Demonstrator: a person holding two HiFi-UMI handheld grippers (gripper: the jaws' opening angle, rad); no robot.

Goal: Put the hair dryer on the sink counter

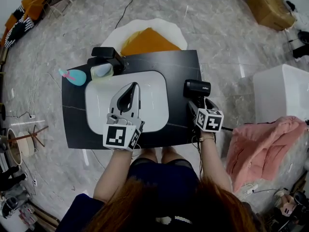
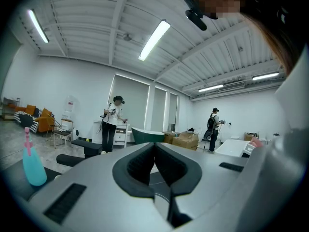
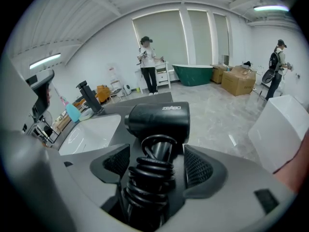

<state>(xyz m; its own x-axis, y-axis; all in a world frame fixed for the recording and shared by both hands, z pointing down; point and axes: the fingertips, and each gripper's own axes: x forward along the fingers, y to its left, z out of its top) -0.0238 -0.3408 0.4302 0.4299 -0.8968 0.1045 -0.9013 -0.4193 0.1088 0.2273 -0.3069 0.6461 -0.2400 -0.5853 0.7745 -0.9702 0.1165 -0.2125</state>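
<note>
The hair dryer [image 3: 159, 120] lies on the surface [image 1: 178, 62] near its right edge, beside the basin [image 1: 154, 88]. Your right claw [image 3: 157, 162] is released, with its pads [image 3: 198, 168] clear of the corded handle [image 3: 149, 178], so placement appears complete. Your left claw [image 2: 155, 166] is clenched and empty, idle over the basin.

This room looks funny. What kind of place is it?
Probably a big studio hall, not a home: a sink counter alone on open floor, cardboard boxes, a loose green bathtub.
</note>
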